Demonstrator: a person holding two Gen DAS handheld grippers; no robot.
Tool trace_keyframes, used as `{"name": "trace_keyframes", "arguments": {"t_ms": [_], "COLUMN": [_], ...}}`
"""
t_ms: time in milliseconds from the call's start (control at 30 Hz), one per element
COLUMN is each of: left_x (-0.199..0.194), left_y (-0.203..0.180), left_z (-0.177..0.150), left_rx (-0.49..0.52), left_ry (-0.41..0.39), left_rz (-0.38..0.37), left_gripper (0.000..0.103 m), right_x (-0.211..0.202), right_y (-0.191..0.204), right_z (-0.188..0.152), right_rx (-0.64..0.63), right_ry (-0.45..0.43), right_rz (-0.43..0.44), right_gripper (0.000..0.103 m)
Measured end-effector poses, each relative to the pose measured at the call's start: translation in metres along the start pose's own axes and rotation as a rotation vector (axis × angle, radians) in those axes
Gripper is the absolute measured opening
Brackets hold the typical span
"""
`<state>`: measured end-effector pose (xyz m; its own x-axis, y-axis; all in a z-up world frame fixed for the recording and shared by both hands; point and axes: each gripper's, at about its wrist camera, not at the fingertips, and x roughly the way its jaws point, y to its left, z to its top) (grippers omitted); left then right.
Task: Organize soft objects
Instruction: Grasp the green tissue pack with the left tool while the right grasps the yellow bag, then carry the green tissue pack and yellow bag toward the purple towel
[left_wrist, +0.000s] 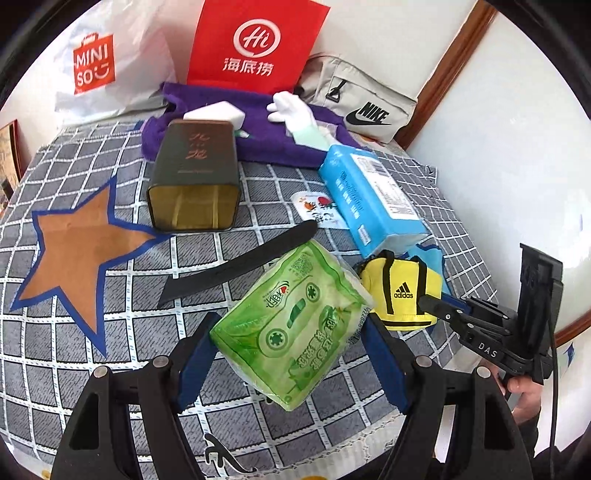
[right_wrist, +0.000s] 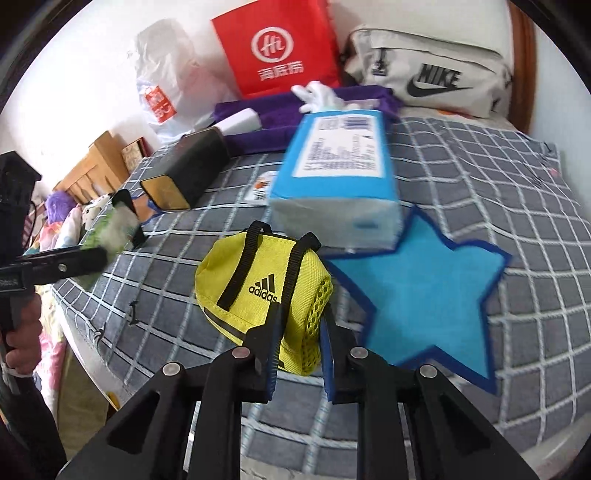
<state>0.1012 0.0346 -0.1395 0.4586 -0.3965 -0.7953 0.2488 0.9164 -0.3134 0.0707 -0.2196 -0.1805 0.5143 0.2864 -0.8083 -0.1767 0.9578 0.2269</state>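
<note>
My left gripper (left_wrist: 288, 332) is shut on a green tissue pack (left_wrist: 295, 295), its blue pads pressing both sides, and holds it tilted above the checked bedspread (left_wrist: 110, 362). A small yellow adidas bag (right_wrist: 258, 280) lies on the bedspread, touching the blue star patch (right_wrist: 424, 295). My right gripper (right_wrist: 301, 317) is shut on the bag's near mesh end. In the left wrist view the yellow bag (left_wrist: 402, 291) sits just right of the green pack, with the right gripper (left_wrist: 432, 306) on it. A blue tissue pack (right_wrist: 340, 162) lies behind the bag.
A dark tin (left_wrist: 195, 173) lies on its side near a brown star patch (left_wrist: 81, 251). A black strip (left_wrist: 240, 266) lies beside the green pack. At the back are a purple towel (left_wrist: 258, 140), a red bag (left_wrist: 255, 44), a Miniso bag (left_wrist: 96, 62) and a Nike pouch (left_wrist: 362, 103).
</note>
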Motion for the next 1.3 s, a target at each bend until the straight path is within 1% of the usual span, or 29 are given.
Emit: {"name": "trace_keyframes", "arguments": {"t_ms": [200,267,400,467,700,900,1033,1300], "left_x": [-0.012,-0.016,-0.023,-0.026,-0.030,-0.036,-0.040,-0.044], "left_y": [-0.004,-0.004,-0.005,-0.006,-0.006,-0.005,-0.004,0.001], "left_z": [0.001,0.002,0.006,0.007,0.013,0.024,0.033,0.058], "left_rx": [-0.010,-0.019,-0.029,-0.024,-0.041,-0.058,-0.060,-0.078], "left_ry": [-0.030,-0.042,-0.060,-0.068,-0.071,-0.091,-0.109,-0.132], "left_rz": [0.020,0.028,0.027,0.039,0.073,0.097,0.132,0.146], "left_gripper": [0.075,0.075,0.075,0.075,0.075,0.075,0.075,0.075], "right_x": [-0.011,-0.016,-0.026,-0.031,-0.048,-0.065,-0.073,-0.076], "right_y": [-0.012,-0.013,-0.012,-0.011,-0.007,-0.003,-0.004,-0.002], "right_z": [-0.003,-0.003,0.000,0.002,0.011,0.028,0.043,0.076], "right_rx": [0.033,0.039,0.040,0.043,0.025,0.002,0.001,-0.012], "right_ry": [-0.021,-0.030,-0.063,-0.075,-0.115,-0.163,-0.189,-0.227], "right_rz": [0.019,0.039,0.047,0.057,0.055,0.055,0.049,0.029], "right_gripper": [0.017,0.015,0.012,0.011,0.011,0.011,0.011,0.011]}}
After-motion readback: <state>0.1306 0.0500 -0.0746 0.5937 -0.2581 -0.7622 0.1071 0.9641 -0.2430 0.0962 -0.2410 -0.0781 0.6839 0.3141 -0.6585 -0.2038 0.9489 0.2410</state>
